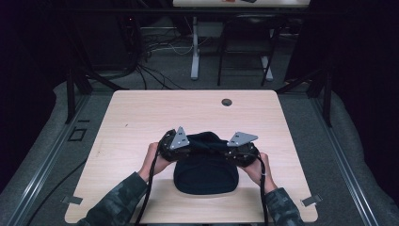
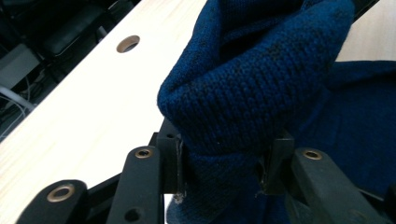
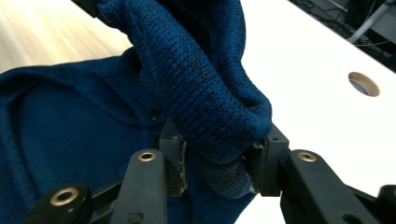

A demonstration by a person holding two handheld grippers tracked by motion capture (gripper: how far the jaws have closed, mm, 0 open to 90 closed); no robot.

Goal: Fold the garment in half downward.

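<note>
Step in hand: far edge of the knit beanie (image 1: 205, 169) is lifted by both grippers; judged a fold or cuff turn toward the near side.
Beanie pos: dark blue knit, lying at the near-middle of the table (image 1: 141, 113); body flat on the top, far rim raised off it betw. the grippers.
Left gripper (image 2: 219, 163): jaws closed onto a thick bunch of knit; gap only as wide as the fabric. Seen at the beanie's left in the high view (image 1: 176, 143).
Right gripper (image 3: 215, 161): jaws likewise clamped on a folded bunch of the rim; seen at the beanie's right (image 1: 240, 146).
Grip quality: both bites look deep, several layers caught; slip judged unlikely, but the lower layer may be picked up too.
Doing it well: both grippers to be kept level and moved together, so the rim stays straight; knit is stretchy, so pull apart only lightly, enough to take up sag betw. the bites.
Fold line: rim to be carried over evenly, then laid down before the jaws are released, else the fold springs back.
Near edge: beanie's near side is close to the table's near edge; little room there, overshoot to be avoided.
Open room: wide bare top on the far side and to both sides; cable hole (image 1: 227, 102) is well apart, no snag risk.
Cables: trailing past the forearms, to be kept off the fabric.
</note>
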